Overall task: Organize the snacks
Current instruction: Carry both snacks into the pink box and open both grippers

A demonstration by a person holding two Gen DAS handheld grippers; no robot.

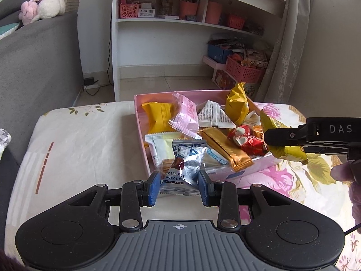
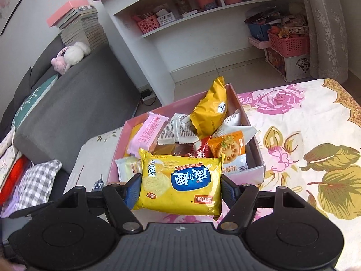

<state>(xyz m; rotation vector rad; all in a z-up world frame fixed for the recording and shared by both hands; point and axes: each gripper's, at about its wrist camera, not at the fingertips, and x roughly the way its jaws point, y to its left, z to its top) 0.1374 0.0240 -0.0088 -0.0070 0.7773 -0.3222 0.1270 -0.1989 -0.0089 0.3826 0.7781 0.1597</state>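
Over pink box (image 1: 252, 161) | left hand-held gripper (image 1: 178, 186) clamps truffle packet (image 1: 183, 169) | right (image 2: 180, 188) clamps (yellow) cracker pack (image 2: 180, 183)

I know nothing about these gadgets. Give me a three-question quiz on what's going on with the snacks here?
1. True or false: the left gripper is shut on a silver truffle chocolate packet.
2. What does the right gripper hold? A) a red candy B) a yellow cracker packet C) nothing
3. Fill in: most snacks lie piled in a ____ box on the floral cloth.

Key
1. True; the packet sits between its blue fingers.
2. B, the yellow cracker packet, at the box's near edge.
3. Pink.
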